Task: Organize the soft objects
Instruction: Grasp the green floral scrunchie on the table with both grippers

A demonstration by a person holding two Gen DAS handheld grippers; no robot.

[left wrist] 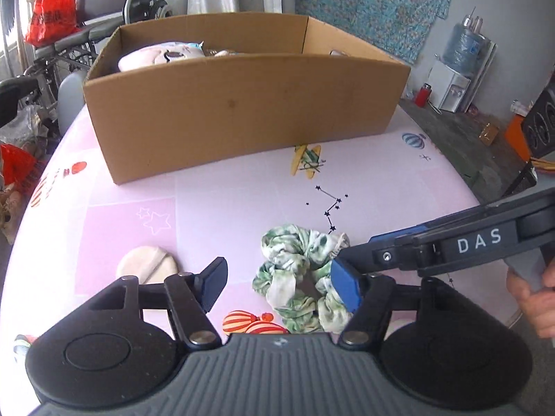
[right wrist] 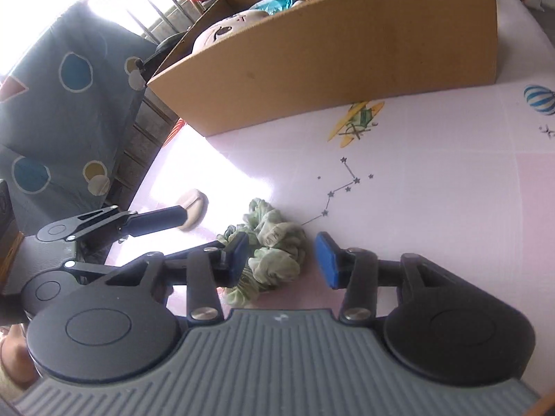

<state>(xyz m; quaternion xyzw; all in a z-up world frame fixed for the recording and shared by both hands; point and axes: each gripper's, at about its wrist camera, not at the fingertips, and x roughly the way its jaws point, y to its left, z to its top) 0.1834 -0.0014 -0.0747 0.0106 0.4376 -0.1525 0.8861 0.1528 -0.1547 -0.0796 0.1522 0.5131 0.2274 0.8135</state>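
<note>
Cream puff (left wrist: 147,266) loose on pink tabletop (left wrist: 215,208); left gripper (left wrist: 288,286) wide, empty, straddling green scrunchie (left wrist: 300,277); right gripper (right wrist: 282,260) wide beside it. Risk: both snatch same scrunchie, grippers collide short of box (left wrist: 242,104).

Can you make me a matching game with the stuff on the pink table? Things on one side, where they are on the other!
Things:
1. green and white scrunchie
2. round cream pad
3. plush toy
4. yellow plane picture

Places:
A. inside the cardboard box
B. printed on the tablecloth, just in front of the box
C. lying on the cloth between the open fingers of both tools
D. lying on the cloth to the left of the scrunchie

Pairs: 1-C, 2-D, 3-A, 4-B
</note>
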